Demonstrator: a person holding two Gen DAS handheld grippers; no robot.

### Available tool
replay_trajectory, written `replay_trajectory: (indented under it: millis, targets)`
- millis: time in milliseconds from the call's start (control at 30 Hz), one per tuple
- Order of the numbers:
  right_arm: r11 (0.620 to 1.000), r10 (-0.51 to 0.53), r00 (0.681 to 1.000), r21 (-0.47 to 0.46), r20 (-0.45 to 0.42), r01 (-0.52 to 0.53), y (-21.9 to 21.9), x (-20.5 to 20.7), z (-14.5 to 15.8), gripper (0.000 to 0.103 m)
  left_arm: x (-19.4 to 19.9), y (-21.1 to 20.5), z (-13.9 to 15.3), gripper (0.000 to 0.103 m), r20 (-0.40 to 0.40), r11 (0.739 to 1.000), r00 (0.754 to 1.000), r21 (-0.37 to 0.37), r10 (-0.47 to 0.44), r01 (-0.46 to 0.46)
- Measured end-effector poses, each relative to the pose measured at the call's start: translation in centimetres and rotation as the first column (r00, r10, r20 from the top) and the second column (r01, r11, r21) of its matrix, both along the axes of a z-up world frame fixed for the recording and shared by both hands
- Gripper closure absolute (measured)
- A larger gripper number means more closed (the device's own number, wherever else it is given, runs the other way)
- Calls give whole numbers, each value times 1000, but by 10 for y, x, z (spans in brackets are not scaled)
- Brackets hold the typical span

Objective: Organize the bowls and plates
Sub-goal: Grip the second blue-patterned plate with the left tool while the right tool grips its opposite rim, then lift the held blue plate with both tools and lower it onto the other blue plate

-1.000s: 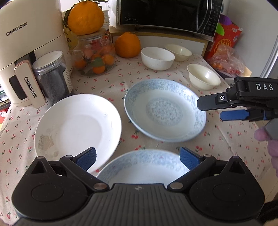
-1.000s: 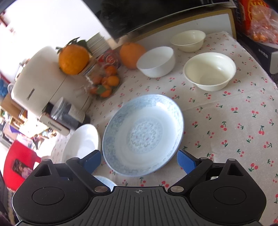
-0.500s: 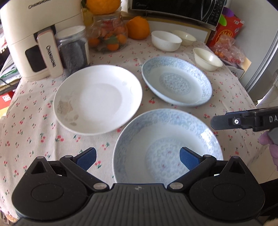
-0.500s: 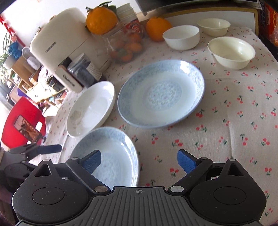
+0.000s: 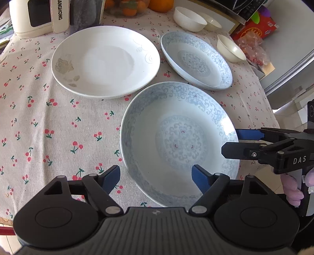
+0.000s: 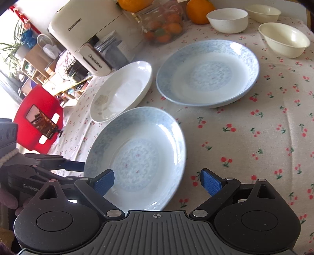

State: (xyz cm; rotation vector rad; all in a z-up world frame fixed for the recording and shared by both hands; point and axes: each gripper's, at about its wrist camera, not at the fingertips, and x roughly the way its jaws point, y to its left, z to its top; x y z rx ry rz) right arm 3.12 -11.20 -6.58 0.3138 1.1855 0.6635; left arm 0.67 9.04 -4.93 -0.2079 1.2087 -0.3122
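Both grippers are dropping toward the near blue plate (image 5: pixel 179 141); our left gripper (image 5: pixel 156 177) jaws, narrowing, are straddling its seven-o'clock rim; right gripper (image 6: pixel 158 181) jaws are spread, empty.

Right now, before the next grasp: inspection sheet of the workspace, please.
Surface: table under a cherry-print cloth, flat.
Job's things: near blue-patterned plate; far blue-patterned plate; white plate, with a faded floral print; three bowls at the back. None stacked.
Clutter: white appliance, jar of fruit, orange.
Grippers: left gripper open, jaws just been closing, straddling the near plate's rim without gripping; right gripper open over the same plate.
Cables: dark wires beyond the table's left edge, unclear.
Surroundings: red chair, shelving.
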Motion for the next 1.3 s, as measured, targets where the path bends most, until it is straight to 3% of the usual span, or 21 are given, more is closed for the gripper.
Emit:
replay_trajectory:
  millis: [233,267,333,533,733,1300]
  targets:
    - [999,-32,999,24,-18,33,1,-1,-8,12,-2,4,-5,60,-36,1000,999,-28,8,-9]
    - [999,-45,999,22,-22,45,1,0,-9,16,-3,5,-5,64,-33,1000,999,-22,14,-15]
    - [998,-58,998,21,-20,58,0,1,-9,44,-3,8,-5,69,-34,1000,999,-18,23,-24]
    - [995,-91,996,-47,11,91,-2,4,-9,77,-7,8,-4,81,-16,1000,1000,10,25,-25]
    - [993,-93,992,-59,80,98,-8,3,2,81,-10,8,3,82,26,1000,1000,-5,10,-10]
    - [989,-146,978,4,150,147,-26,9,34,83,-12,5,25,82,111,999,994,-46,-9,14]
